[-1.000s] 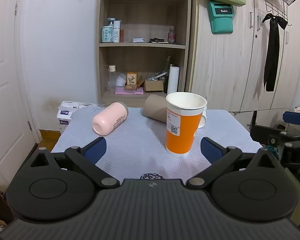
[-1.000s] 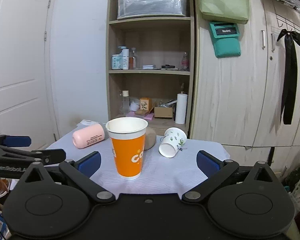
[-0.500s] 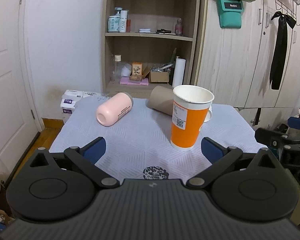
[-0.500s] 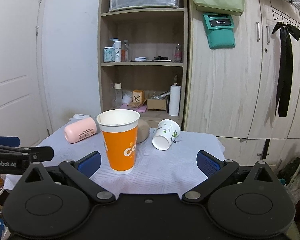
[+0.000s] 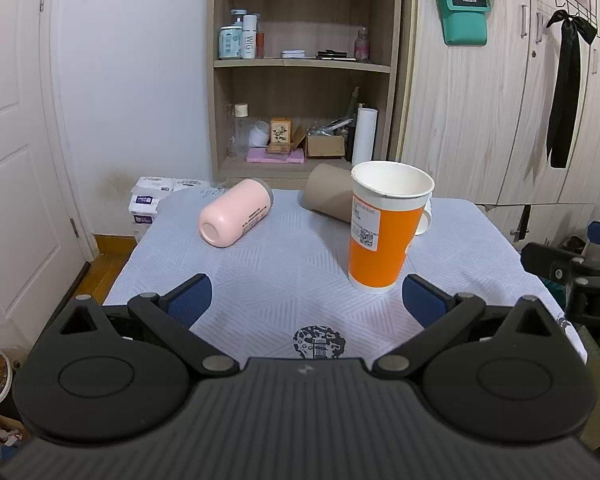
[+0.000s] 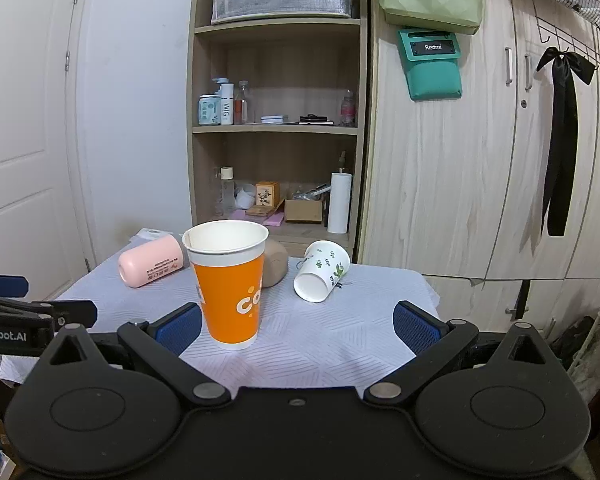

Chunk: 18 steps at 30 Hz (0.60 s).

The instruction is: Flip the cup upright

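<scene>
An orange paper cup (image 5: 382,232) (image 6: 230,284) stands upright on the cloth-covered table (image 5: 284,264) (image 6: 364,312). A pink cup (image 5: 236,212) (image 6: 150,262) lies on its side at the far left. A brown cup (image 5: 326,198) (image 6: 275,266) lies on its side behind the orange cup. A white cup with green print (image 6: 322,276) lies on its side at the right, mostly hidden in the left wrist view. My left gripper (image 5: 306,302) is open and empty at the near edge. My right gripper (image 6: 296,326) is open and empty, back from the table.
A wooden shelf unit (image 6: 276,128) with bottles and boxes stands behind the table. Wooden cabinets (image 6: 480,160) fill the right. A white door (image 5: 8,160) is at the left. The right gripper's body (image 5: 572,272) shows at the right of the left wrist view.
Both grippers have drawn back and risen a little from the table, so the cups look smaller and farther. The cups have not moved. Both grippers stay open.
</scene>
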Motion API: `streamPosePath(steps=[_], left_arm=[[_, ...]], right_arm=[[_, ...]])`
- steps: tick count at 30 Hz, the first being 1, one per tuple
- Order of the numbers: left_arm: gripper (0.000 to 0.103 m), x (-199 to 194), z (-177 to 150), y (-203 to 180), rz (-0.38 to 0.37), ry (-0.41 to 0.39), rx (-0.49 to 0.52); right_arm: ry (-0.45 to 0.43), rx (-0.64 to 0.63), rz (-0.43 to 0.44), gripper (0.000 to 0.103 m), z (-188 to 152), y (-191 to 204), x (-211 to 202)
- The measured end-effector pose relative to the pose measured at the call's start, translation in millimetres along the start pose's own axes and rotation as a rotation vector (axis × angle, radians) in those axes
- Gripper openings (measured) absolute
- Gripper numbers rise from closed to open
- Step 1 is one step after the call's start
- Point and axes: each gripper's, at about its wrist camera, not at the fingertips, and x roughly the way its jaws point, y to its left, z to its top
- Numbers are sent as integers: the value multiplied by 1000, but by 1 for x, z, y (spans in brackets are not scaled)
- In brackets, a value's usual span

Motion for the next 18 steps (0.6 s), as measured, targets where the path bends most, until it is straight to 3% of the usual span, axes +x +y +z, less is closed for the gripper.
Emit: streamPosePath(steps=[18], left_arm=[[103, -2, 1, 1, 49, -15, 7]], right_arm=[[4, -9, -18, 103, -1, 0, 2]])
